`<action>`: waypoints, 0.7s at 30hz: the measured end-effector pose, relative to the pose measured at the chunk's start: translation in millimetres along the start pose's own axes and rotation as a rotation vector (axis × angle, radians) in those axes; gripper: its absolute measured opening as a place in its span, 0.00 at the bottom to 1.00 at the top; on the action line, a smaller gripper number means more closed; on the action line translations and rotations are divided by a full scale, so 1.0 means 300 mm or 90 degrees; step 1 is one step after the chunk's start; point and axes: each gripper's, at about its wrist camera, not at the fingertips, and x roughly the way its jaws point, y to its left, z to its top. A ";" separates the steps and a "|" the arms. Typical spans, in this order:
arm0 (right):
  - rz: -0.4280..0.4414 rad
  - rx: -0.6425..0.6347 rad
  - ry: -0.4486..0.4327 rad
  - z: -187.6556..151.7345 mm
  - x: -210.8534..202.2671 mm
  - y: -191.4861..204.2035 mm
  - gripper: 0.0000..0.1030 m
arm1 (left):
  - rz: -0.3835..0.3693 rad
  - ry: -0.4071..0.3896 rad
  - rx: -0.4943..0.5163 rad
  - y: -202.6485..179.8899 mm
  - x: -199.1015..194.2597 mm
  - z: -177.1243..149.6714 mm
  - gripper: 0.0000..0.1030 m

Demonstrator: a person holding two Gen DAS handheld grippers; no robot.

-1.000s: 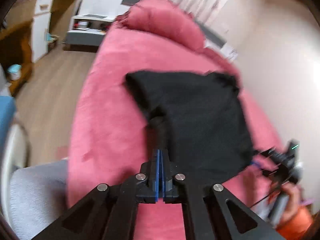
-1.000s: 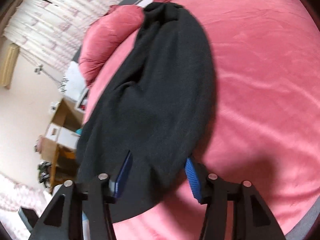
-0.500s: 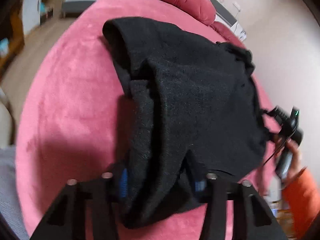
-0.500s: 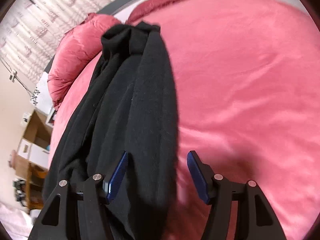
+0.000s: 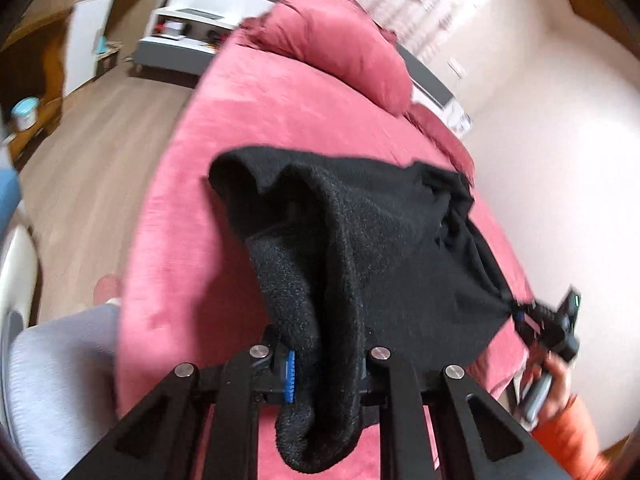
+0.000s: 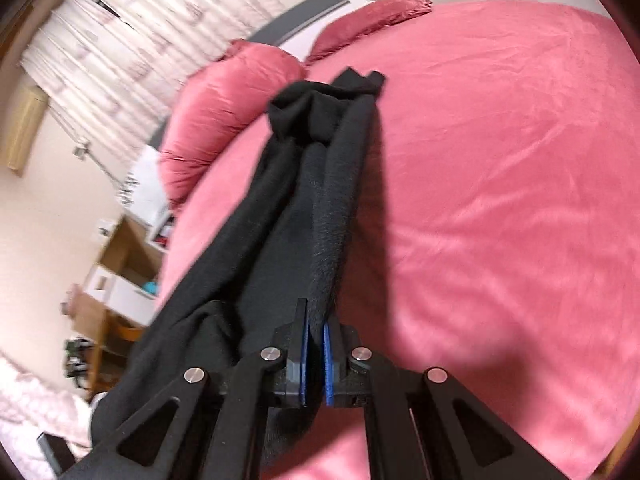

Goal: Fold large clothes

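1. The left claw (image 5: pixel 324 364) is closing on a thick roll of the black garment (image 5: pixel 380 248). The fabric fills the gap between its jaws and hangs down over the front of them, hiding most of the blue pads (image 5: pixel 290 376).
2. The right claw (image 6: pixel 314 364) is clenched on a fold of the same garment (image 6: pixel 320 216). Its blue pads (image 6: pixel 329 364) stand almost together with the cloth pinched between them.
3. In the left view the right claw (image 5: pixel 516 314) shows at the garment's far right corner, held by a hand (image 5: pixel 554 384) with an orange sleeve (image 5: pixel 572 436).
4. The garment is stretched between the two claws, gathered into long folds. Its far end lies bunched on the pink bed cover (image 6: pixel 500 184).
5. Two pink pillows (image 6: pixel 224 108) lie at the head of the bed, just beyond the garment's far end.
6. Pale patterned curtains (image 6: pixel 132 52) hang behind the bed.
7. Beside the bed are a wood floor (image 5: pixel 96 152), a low grey and white shelf unit (image 5: pixel 180 40) and a white cabinet (image 5: pixel 86 36).
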 end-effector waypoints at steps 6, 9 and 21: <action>0.085 -0.017 0.022 -0.254 -0.145 0.063 0.05 | 0.068 -0.016 -0.038 0.206 -0.138 -0.021 0.16; 0.114 0.024 0.078 -0.418 -0.168 0.041 0.05 | 0.125 0.013 -0.019 0.280 -0.115 -0.042 0.18; -0.003 0.058 0.045 -0.339 -0.227 -0.100 0.42 | 0.223 -0.156 0.012 0.085 -0.115 -0.024 0.64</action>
